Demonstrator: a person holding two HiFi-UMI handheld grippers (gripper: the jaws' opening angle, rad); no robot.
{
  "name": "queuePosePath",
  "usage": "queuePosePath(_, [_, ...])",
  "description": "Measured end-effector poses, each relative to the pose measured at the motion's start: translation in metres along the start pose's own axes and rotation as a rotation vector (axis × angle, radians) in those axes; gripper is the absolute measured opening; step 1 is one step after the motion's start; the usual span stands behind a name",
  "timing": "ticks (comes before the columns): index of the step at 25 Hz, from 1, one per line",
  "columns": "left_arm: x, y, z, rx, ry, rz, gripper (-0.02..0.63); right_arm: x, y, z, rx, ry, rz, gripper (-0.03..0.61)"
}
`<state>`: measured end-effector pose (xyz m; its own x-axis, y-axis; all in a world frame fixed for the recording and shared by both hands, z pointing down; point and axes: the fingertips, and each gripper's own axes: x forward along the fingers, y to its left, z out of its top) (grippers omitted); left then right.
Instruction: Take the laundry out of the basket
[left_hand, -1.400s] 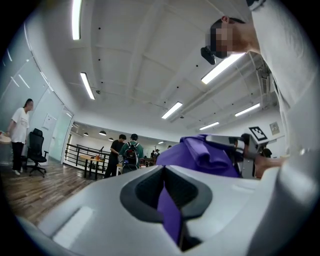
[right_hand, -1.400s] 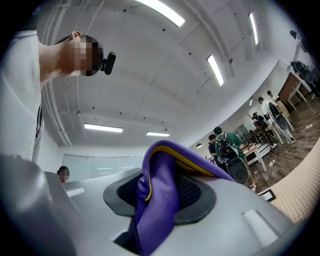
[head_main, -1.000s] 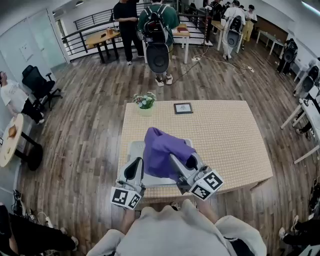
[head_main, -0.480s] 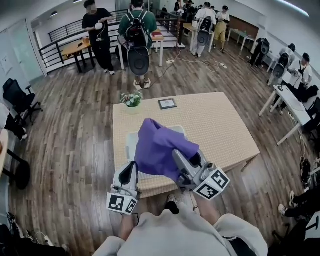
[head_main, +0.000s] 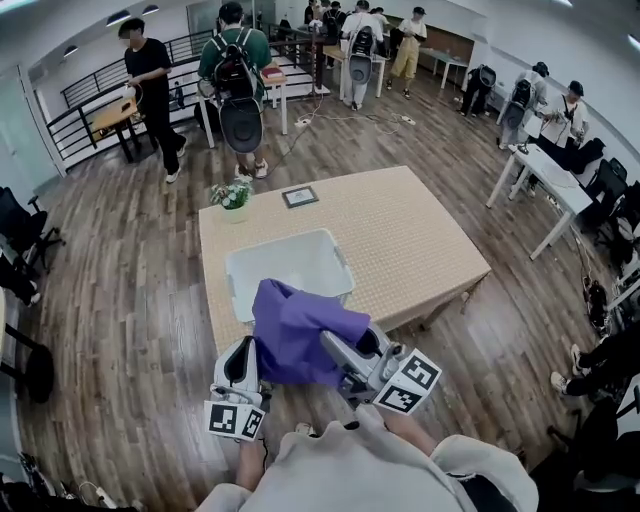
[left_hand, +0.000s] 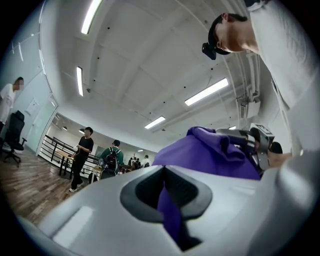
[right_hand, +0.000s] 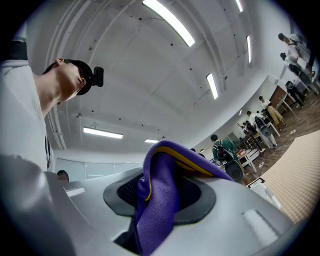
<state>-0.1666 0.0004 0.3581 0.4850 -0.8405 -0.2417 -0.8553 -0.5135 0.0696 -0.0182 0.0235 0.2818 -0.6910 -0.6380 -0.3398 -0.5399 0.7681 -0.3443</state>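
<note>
A purple garment (head_main: 300, 335) hangs bunched in the air between both grippers, near the table's front edge and close to my body. My left gripper (head_main: 243, 370) is shut on one fold of the purple garment (left_hand: 167, 210). My right gripper (head_main: 352, 358) is shut on another part, where the purple garment (right_hand: 160, 200) shows a yellow trim. Both grippers point upward toward the ceiling. The white laundry basket (head_main: 240, 275) stands on the table beyond the garment, and its inside looks bare.
The beige table (head_main: 400, 230) carries a small flower pot (head_main: 233, 196) and a framed picture (head_main: 300, 196) at its far side. Several people stand at the back of the room, and more desks sit to the right.
The garment has been lifted out of the basket and drawn back toward my body, with both grippers still shut on it. The basket's inside now shows.
</note>
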Motion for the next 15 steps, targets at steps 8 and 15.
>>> queuePosePath(8, [-0.046, -0.107, 0.001, 0.019, 0.039, 0.007, 0.012, -0.110, 0.015, -0.010, 0.059, 0.043, -0.030, 0.146])
queuePosePath(15, [-0.098, -0.190, -0.009, 0.014, 0.057, 0.026, 0.012, -0.195, 0.026, -0.014, 0.049, 0.070, -0.036, 0.146])
